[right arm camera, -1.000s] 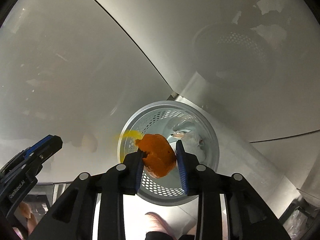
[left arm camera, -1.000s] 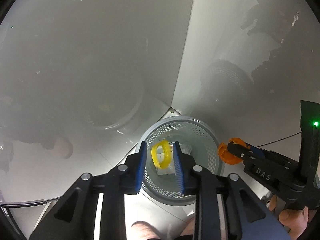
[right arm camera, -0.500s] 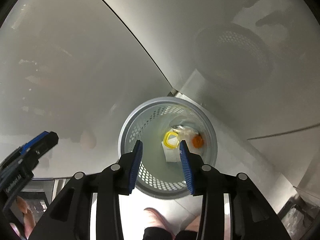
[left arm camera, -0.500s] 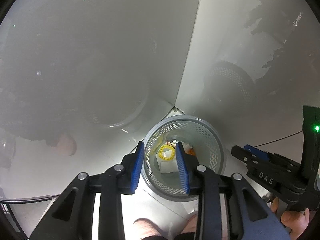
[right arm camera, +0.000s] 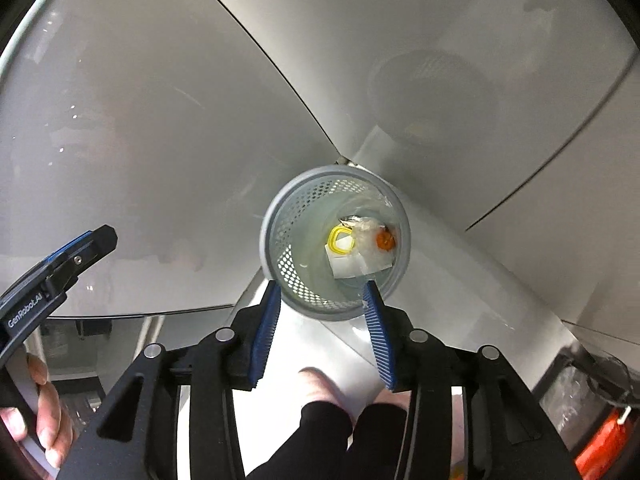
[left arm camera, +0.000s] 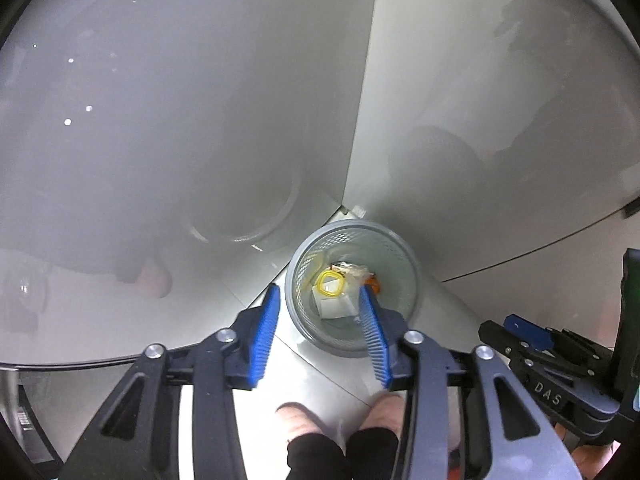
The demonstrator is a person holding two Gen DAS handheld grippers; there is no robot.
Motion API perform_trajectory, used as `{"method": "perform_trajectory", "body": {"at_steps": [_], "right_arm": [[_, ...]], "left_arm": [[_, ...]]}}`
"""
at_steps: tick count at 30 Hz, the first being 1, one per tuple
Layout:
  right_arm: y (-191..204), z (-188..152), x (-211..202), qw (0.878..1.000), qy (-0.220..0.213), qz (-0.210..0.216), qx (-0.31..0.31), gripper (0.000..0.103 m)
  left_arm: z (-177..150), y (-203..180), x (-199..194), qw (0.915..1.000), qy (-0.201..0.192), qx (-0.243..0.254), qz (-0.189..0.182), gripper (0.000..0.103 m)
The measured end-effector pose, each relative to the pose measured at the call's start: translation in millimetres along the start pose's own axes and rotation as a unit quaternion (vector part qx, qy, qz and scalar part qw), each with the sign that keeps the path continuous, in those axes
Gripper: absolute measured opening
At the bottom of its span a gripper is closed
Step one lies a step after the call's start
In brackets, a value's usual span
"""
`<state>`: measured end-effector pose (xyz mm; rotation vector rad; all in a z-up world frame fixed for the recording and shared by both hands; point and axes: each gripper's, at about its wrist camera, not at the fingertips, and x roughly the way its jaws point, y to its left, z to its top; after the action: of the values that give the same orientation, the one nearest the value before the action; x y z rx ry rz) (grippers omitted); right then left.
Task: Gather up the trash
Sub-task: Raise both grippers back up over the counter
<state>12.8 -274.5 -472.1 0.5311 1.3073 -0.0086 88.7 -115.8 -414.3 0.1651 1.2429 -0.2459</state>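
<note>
Both pieces are in now: the yellow ring (left arm camera: 330, 283) and the orange lump (right arm camera: 385, 239) lie at the bottom of the bin (right arm camera: 267, 240), where a second ago each sat between jaws. That drop looks done. Left gripper (left arm camera: 320, 334) and right gripper (right arm camera: 322, 334) have just been opening, about half spread, holding nothing, lifted clear above the rim.
</note>
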Motion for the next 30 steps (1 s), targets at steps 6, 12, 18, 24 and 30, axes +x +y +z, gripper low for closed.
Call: {"method": "perform_trajectory", "body": {"at_steps": [6,12,18,24,30], "right_arm": [[20.1,-2.6,-83.4,1.0,-0.025,0.005,-0.009,0.047],[35.0,0.0,-171.0,0.998,-0.054,0.019,-0.032,0.051],[47.4,22.1,-240.5,0.993,-0.099,0.042,-0.052,0.053],[68.2,56.8,-294.2,0.984,-0.143,0.046,-0.093,0.058],[93.7,104.9,-321.8,0.977,-0.179,0.043,-0.102,0.059]], "left_arm": [[17.3,-10.1,-82.2,0.9996,-0.025,0.005,-0.014,0.053],[34.1,-18.1,-174.2,0.9984,-0.052,-0.005,-0.022,0.06],[51.8,-16.8,-255.9,0.9958,-0.083,-0.036,-0.012,0.069],[67.5,0.7,-305.7,0.9909,-0.119,-0.063,-0.011,0.075],[111.9,36.9,-320.4,0.9856,-0.152,-0.074,0.001,0.075]]}}
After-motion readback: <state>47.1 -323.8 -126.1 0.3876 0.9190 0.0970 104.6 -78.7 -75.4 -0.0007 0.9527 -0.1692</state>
